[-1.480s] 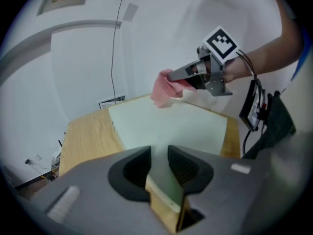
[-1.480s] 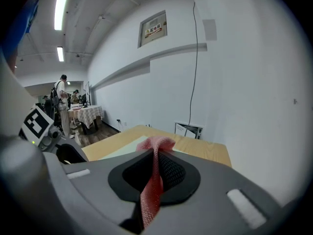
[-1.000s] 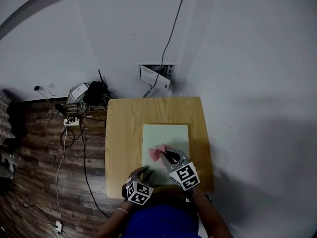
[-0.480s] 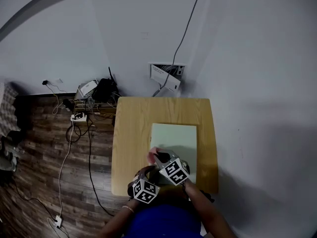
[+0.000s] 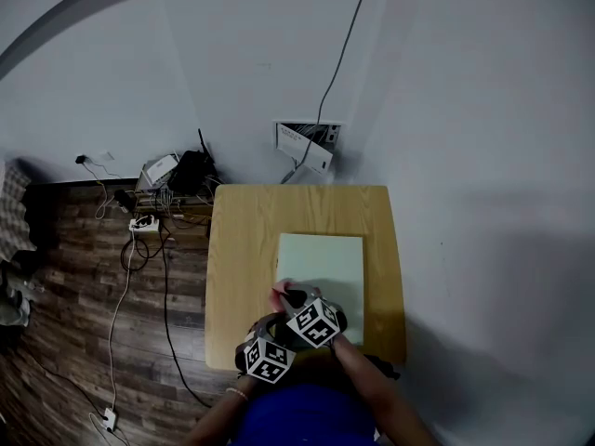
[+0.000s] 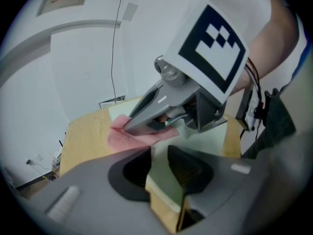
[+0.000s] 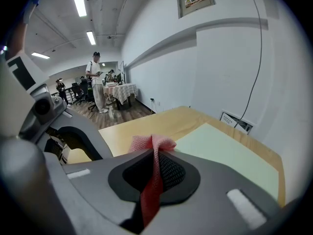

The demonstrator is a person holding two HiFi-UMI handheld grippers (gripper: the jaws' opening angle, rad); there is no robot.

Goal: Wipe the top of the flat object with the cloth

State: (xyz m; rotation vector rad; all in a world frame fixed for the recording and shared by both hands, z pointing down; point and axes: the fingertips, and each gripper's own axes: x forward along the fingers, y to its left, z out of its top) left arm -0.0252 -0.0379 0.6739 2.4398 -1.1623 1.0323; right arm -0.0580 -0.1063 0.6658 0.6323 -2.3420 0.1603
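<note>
A pale green flat board (image 5: 325, 258) lies on the wooden table (image 5: 237, 249). My right gripper (image 5: 290, 298) is shut on a pink mesh cloth (image 5: 278, 293) and presses it down at the board's near left edge. In the right gripper view the cloth (image 7: 151, 143) bunches between the jaws of that gripper (image 7: 155, 155), with the board (image 7: 230, 153) beyond. My left gripper (image 5: 268, 331) sits at the board's near left corner. In the left gripper view its jaws (image 6: 159, 163) stand partly closed with that corner filling the gap, and the cloth (image 6: 132, 133) lies just ahead.
A wall box (image 5: 307, 142) with a cable running up the wall hangs behind the table. A power strip, black devices and loose cords (image 5: 158, 179) lie on the wooden floor to the left. People (image 7: 95, 80) stand far off in the room.
My right gripper has dragged the cloth from the middle of the board's near part leftward to its left edge. The left gripper has stayed at the near corner.
</note>
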